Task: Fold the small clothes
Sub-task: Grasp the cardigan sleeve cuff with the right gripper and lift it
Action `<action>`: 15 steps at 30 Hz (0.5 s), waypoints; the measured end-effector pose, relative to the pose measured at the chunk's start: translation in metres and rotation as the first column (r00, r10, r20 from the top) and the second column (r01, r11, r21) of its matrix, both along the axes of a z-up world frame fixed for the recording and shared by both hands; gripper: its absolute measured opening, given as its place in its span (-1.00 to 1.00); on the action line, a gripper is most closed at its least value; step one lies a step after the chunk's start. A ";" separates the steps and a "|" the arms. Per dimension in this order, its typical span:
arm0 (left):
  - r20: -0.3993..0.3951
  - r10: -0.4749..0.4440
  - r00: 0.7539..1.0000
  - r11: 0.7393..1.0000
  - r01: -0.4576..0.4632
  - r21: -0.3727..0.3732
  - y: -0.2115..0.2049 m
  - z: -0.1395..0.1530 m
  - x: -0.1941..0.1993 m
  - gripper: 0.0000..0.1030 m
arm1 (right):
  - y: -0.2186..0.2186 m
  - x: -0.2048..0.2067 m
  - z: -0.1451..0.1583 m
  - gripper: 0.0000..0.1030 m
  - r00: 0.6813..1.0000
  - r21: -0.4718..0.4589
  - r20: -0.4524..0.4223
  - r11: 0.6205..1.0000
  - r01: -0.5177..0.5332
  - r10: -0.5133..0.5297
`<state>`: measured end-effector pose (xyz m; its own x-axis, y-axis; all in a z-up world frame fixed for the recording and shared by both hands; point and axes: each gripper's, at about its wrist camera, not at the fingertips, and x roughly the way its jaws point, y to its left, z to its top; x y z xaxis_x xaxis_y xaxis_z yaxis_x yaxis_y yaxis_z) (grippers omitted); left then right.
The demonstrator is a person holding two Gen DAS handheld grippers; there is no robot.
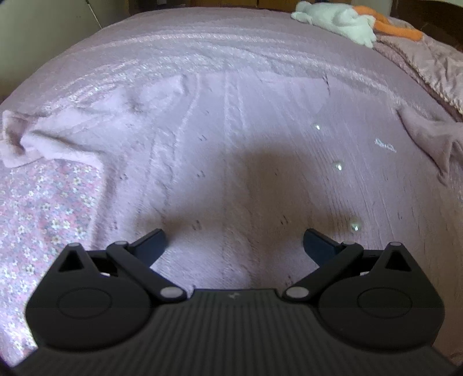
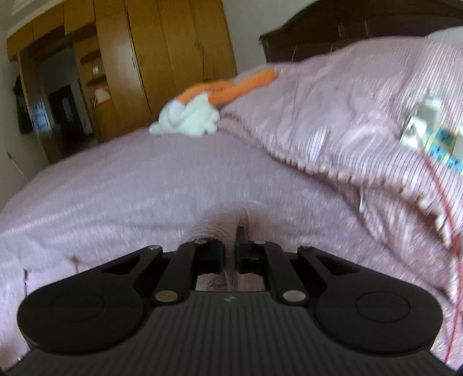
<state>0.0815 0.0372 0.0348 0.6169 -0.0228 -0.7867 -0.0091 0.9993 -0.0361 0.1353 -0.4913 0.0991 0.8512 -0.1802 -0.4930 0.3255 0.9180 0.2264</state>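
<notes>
- Now left hand-held gripper (image 1: 234,243) spread wide, hovering over pink cardigan (image 1: 231,150) lying flat mid-bed (image 1: 173,37).
- Right hand-held gripper (image 2: 230,251) pinched tight on cardigan fabric fold.
- White and orange clothes (image 1: 341,20) near bed's far edge.

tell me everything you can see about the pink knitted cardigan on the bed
The pink knitted cardigan lies spread flat on the pink bedspread, in soft ribbed and cabled wool-like yarn. Three small shiny buttons run down its front, near a small pale embroidered mark. One sleeve lies bunched at the left over floral cloth; another sticks out at the right. The open left gripper hovers over its lower part, casting a shadow. The right gripper is shut on a raised fold of pink knit, apparently this cardigan.
</notes>
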 end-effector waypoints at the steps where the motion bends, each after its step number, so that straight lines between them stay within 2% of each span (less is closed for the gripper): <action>1: 0.004 0.006 1.000 1.000 -0.006 -0.005 0.003 0.002 0.000 1.00 | 0.000 -0.002 0.008 -0.86 1.000 0.002 0.011 1.000 0.001 -0.001; 9: 0.044 0.024 0.999 0.999 -0.025 0.020 0.024 0.023 0.005 1.00 | 0.025 -0.002 0.059 -0.87 0.999 0.093 0.051 0.995 -0.024 0.019; 12: 0.083 0.036 0.996 0.998 -0.040 0.043 0.035 0.034 0.005 1.00 | 0.052 0.006 0.066 -0.87 0.997 0.190 0.060 0.980 -0.063 0.053; 15: 0.104 0.066 0.992 0.997 -0.069 0.025 0.052 0.043 0.005 1.00 | 0.096 0.016 0.072 -0.87 0.991 0.230 0.064 0.964 -0.129 0.117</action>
<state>0.0864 0.0896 0.0776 0.6942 0.0431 -0.7184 -0.0739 0.9972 -0.0116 0.1512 -0.3953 0.1712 0.8839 0.0428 -0.4656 0.1961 0.8700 0.4523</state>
